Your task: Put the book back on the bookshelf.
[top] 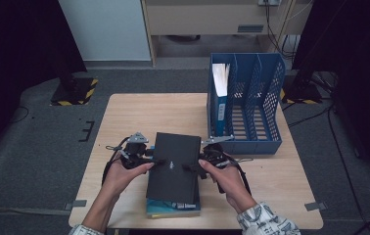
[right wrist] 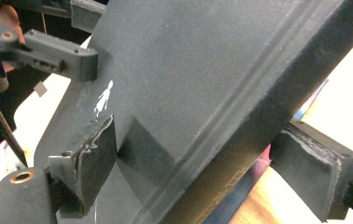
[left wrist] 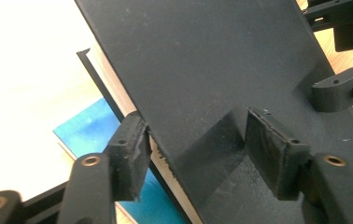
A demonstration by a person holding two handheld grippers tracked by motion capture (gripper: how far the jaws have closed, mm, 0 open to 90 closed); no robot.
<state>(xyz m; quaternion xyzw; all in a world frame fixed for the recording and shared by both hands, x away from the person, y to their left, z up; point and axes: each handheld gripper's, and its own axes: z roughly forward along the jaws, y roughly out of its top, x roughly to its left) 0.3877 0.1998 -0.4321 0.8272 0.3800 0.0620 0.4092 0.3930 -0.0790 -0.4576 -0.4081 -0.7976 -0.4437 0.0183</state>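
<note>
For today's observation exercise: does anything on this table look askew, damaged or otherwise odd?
The black book sits tilted, held between the left gripper and right gripper and skewed over the blue book beneath. The jaw pads look frayed at their edges. The blue file rack stands straight.

floor [top: 36,142]: grey carpet | table [top: 139,112]: light wood | wall [top: 104,29]: pale
</note>
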